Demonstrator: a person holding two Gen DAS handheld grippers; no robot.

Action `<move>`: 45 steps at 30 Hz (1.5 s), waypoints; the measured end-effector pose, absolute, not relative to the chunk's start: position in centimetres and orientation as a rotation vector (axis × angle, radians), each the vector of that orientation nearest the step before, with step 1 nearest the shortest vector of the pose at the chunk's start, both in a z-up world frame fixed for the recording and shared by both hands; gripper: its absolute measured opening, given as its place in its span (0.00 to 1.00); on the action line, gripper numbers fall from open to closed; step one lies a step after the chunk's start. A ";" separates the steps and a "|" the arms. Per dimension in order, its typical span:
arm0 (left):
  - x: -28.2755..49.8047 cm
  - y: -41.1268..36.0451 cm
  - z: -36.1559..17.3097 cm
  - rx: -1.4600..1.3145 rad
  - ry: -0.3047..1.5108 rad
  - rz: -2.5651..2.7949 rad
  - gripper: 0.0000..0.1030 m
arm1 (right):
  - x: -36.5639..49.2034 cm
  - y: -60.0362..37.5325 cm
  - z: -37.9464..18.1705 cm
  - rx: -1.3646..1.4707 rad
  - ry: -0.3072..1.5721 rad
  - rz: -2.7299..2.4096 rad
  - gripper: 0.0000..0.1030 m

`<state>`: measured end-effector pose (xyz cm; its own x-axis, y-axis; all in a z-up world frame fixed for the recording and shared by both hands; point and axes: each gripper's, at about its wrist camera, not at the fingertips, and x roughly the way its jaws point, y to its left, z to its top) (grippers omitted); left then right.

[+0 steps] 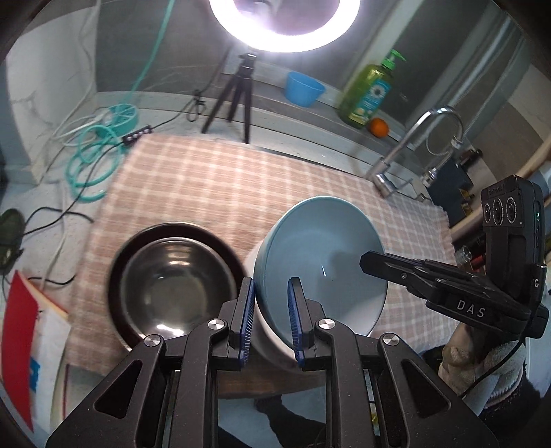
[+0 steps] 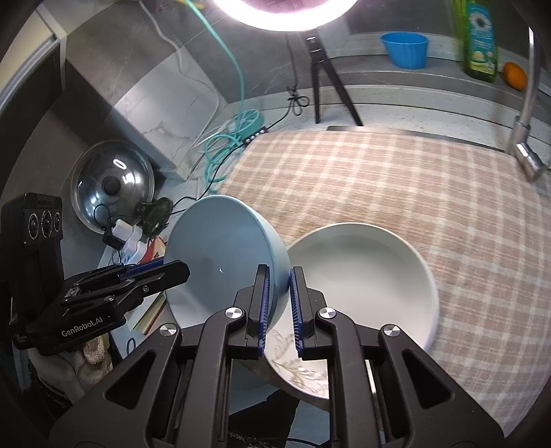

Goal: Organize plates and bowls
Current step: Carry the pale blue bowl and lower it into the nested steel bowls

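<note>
Both jaws pinch opposite rims of the pale blue ceramic bowl (image 1: 320,262), left gripper (image 1: 272,310) and right gripper (image 2: 279,303), tilted lower centre. Likely mid-transfer; next, nest it into the white bowl (image 2: 365,286) or steel bowl (image 1: 175,282).

1. Ring light (image 1: 284,24) cut off by the top edge in both views.
2. White bowl (image 2: 365,275), rim blurred, partly hidden behind the blue bowl (image 2: 220,255).
3. Soap bottle (image 2: 478,38) blurred, top cropped.
</note>
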<state>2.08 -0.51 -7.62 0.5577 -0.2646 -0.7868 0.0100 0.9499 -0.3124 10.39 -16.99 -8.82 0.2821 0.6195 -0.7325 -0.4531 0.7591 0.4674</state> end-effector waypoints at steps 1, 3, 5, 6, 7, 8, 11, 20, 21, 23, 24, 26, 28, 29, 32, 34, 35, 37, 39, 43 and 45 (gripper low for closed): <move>2.0 0.0 -7.7 -0.295 0.968 -0.155 0.17 | 10.5 -16.3 -8.9 0.174 1.068 0.733 0.12; 1.8 1.1 -7.8 -0.309 0.968 -0.133 0.17 | 10.7 -15.0 -9.1 0.161 1.080 0.748 0.12; 1.6 2.1 -7.9 -0.319 0.973 -0.113 0.17 | 11.0 -13.6 -9.3 0.148 1.092 0.760 0.12; 1.5 2.6 -8.1 -0.322 0.979 -0.104 0.17 | 11.2 -13.0 -9.4 0.141 1.098 0.764 0.12; 1.5 2.9 -8.2 -0.322 0.985 -0.099 0.17 | 11.3 -12.4 -9.6 0.134 1.105 0.769 0.12; 1.5 3.3 -8.3 -0.322 0.992 -0.093 0.17 | 11.4 -11.7 -9.7 0.129 1.113 0.775 0.12; 1.5 4.4 -8.6 -0.323 1.014 -0.075 0.17 | 11.6 -10.3 -10.0 0.117 1.132 0.787 0.12; 1.6 7.2 -9.7 -0.353 1.057 -0.061 0.17 | 11.8 -7.9 -11.4 0.092 1.182 0.794 0.12; 1.7 7.3 -9.9 -0.353 1.062 -0.062 0.17 | 11.8 -7.8 -11.5 0.091 1.187 0.792 0.12; 1.8 7.5 -10.3 -0.355 1.072 -0.065 0.17 | 11.9 -7.6 -11.9 0.088 1.198 0.788 0.12; 1.9 7.6 -10.5 -0.356 1.078 -0.067 0.17 | 12.0 -7.5 -12.1 0.085 1.202 0.785 0.12; 2.1 7.8 -10.9 -0.358 1.090 -0.069 0.17 | 12.0 -7.4 -12.3 0.080 1.211 0.782 0.12; 2.1 7.9 -11.2 -0.363 1.099 -0.070 0.17 | 12.0 -7.3 -12.6 0.079 1.219 0.782 0.12; 2.2 8.0 -11.2 -0.365 1.101 -0.070 0.17 | 12.0 -7.2 -12.7 0.076 1.223 0.782 0.12; 2.2 8.3 -11.4 -0.374 1.108 -0.069 0.17 | 12.1 -7.0 -13.0 0.070 1.235 0.784 0.12; 2.2 8.4 -11.5 -0.375 1.113 -0.066 0.17 | 12.1 -6.8 -13.1 0.063 1.238 0.782 0.12; 2.3 8.4 -11.5 -0.374 1.115 -0.066 0.17 | 12.1 -6.7 -13.2 0.060 1.240 0.782 0.12; 2.3 8.4 -11.6 -0.372 1.118 -0.064 0.17 | 12.1 -6.7 -13.3 0.057 1.245 0.783 0.12; 2.4 8.4 -11.7 -0.371 1.123 -0.061 0.17 | 12.1 -6.5 -13.4 0.055 1.248 0.788 0.14; 2.6 8.5 -11.9 -0.367 1.125 -0.052 0.17 | 12.0 -6.5 -13.2 0.044 1.225 0.790 0.21; 2.5 8.5 -11.7 -0.365 1.117 -0.043 0.17 | 11.9 -6.7 -12.9 0.051 1.206 0.798 0.44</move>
<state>2.54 8.51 -11.73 0.4436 -0.2155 -0.8699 -0.1479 0.9398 -0.3082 11.88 -6.69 -12.93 0.1247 0.5732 -0.8099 -0.5219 0.7321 0.4378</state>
